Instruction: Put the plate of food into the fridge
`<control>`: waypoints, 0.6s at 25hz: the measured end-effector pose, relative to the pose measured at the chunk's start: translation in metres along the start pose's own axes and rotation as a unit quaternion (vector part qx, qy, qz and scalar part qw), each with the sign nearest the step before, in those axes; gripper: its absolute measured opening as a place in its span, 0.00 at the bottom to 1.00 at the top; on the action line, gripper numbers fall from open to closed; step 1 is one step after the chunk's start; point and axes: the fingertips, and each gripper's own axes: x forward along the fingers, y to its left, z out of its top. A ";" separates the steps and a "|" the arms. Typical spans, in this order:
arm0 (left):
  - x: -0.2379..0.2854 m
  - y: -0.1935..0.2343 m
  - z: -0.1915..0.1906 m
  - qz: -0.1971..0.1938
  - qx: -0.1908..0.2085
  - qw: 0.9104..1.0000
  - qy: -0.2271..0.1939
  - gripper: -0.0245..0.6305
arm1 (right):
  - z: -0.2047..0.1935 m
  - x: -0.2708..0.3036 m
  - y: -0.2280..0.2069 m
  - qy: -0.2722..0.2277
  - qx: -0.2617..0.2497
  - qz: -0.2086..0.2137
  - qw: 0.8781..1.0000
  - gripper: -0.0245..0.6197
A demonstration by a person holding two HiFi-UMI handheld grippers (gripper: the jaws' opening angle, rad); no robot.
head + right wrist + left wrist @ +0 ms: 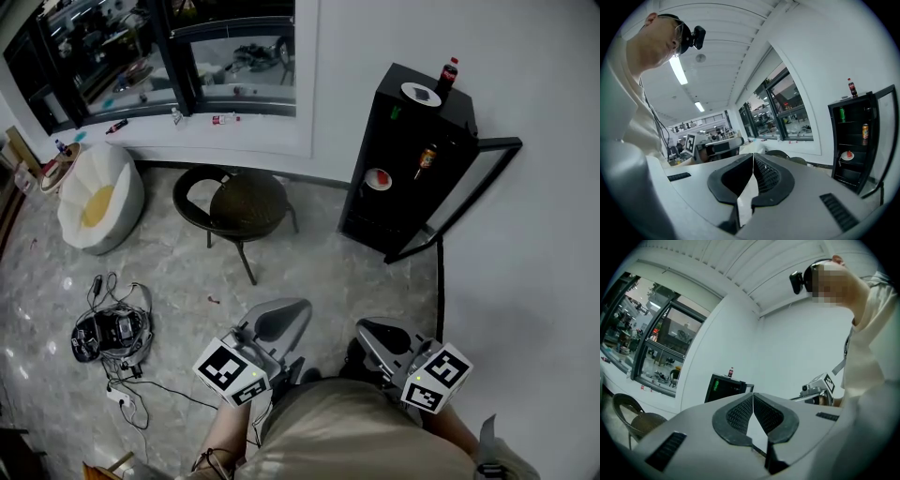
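The black fridge (pixel 412 159) stands against the far wall with its glass door (pixel 469 192) swung open to the right. A white plate of food (pixel 378 178) sits on a middle shelf inside it, and the plate (pixel 847 155) also shows in the right gripper view. A can (pixel 427 157) stands on the shelf above. My left gripper (pixel 292 311) and right gripper (pixel 370 330) are held close to my body, well short of the fridge. Both are shut, with nothing between the jaws. Their tips meet in the left gripper (pixel 753 397) view and the right gripper (pixel 753 157) view.
A cola bottle (pixel 448 73) and a small white dish (pixel 421 94) stand on top of the fridge. A round dark chair (pixel 242 204) is left of it. A white beanbag (pixel 98 197) and a tangle of cables with a bag (pixel 111 333) lie on the floor at left.
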 end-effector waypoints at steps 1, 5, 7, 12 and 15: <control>0.003 0.003 -0.001 0.003 0.000 1.000 0.003 0.05 | 0.000 0.003 -0.003 0.001 0.000 0.004 1.000 0.07; 0.023 0.016 -0.004 0.014 -0.004 1.000 0.015 0.05 | 0.004 0.006 -0.025 0.006 0.001 0.009 1.000 0.07; 0.035 0.017 -0.003 0.011 -0.006 1.000 0.018 0.05 | 0.007 0.002 -0.037 0.005 0.006 0.003 1.000 0.07; 0.082 0.014 -0.003 -0.002 0.001 0.999 0.032 0.05 | 0.017 -0.015 -0.082 -0.001 0.018 -0.011 1.000 0.07; 0.114 0.011 -0.001 -0.010 0.010 0.999 0.043 0.05 | 0.025 -0.026 -0.113 -0.008 0.022 -0.019 1.000 0.07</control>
